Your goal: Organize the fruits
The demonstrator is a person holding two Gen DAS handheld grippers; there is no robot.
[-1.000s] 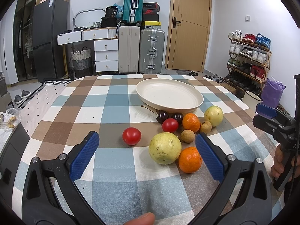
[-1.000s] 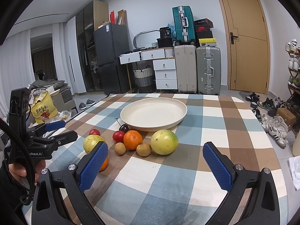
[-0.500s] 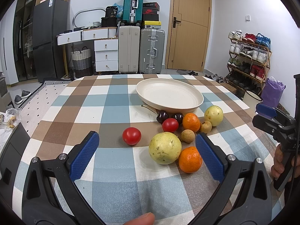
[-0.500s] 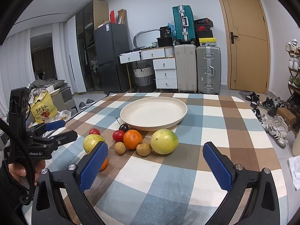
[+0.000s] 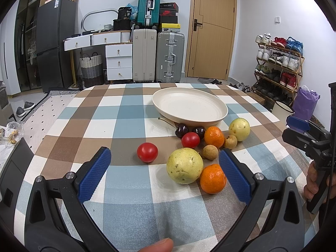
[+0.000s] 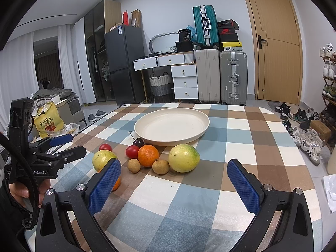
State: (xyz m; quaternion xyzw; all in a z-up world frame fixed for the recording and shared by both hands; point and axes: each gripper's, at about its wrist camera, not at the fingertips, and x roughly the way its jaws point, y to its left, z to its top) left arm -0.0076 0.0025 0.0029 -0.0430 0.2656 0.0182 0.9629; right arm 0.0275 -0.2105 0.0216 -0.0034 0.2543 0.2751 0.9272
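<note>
A cream plate sits empty on the checked tablecloth. In front of it lies a cluster of fruit: a big yellow guava, two oranges, two tomatoes, dark cherries, small brown longans and a second guava. My left gripper is open, low over the table, its blue pads flanking the big guava and the near orange. My right gripper is open too, empty, short of the fruit.
The table's edges fall away left and right. Behind stand suitcases, white drawers, a black fridge and a wooden door. A shoe rack lines the right wall. A thumb tip shows at the bottom.
</note>
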